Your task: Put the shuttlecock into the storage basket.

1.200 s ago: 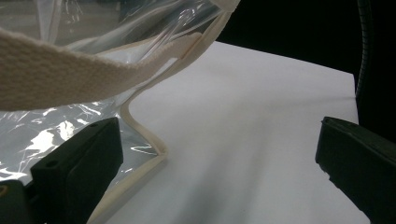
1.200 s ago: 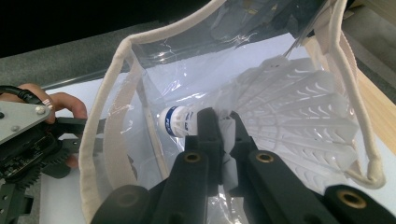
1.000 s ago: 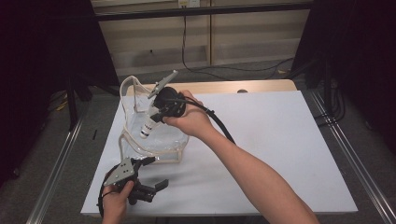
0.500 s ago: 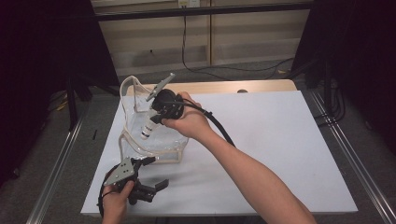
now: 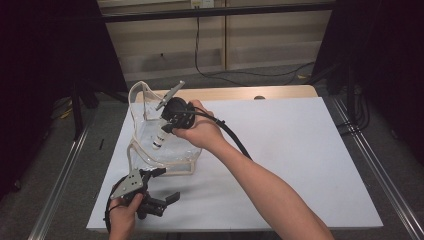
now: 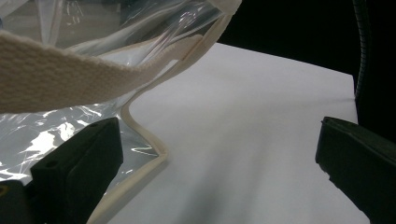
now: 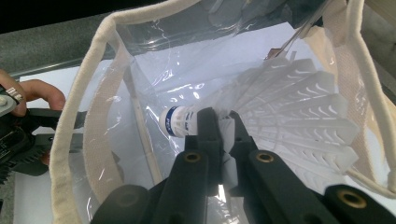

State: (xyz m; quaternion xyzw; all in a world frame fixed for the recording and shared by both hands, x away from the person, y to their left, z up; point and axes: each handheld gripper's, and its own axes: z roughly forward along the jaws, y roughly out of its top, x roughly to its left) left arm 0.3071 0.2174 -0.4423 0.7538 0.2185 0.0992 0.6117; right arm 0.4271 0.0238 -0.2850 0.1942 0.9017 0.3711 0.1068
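Clear bag (image 7: pixel 116 140) walls around shuttlecock (image 7: pixel 280 112)

A white-topped table (image 5: pixel 300 165) carries a clear cream-trimmed bag (image 5: pixel 150 150).

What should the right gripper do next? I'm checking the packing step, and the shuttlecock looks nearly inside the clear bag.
Probably lower it a little further, then let go. The right gripper is shut on the shuttlecock, cork end pointing down into the clear bag, whose cloth-edged mouth already surrounds it. The left gripper waits open beside the bag's near edge, so nothing seems to block the drop.
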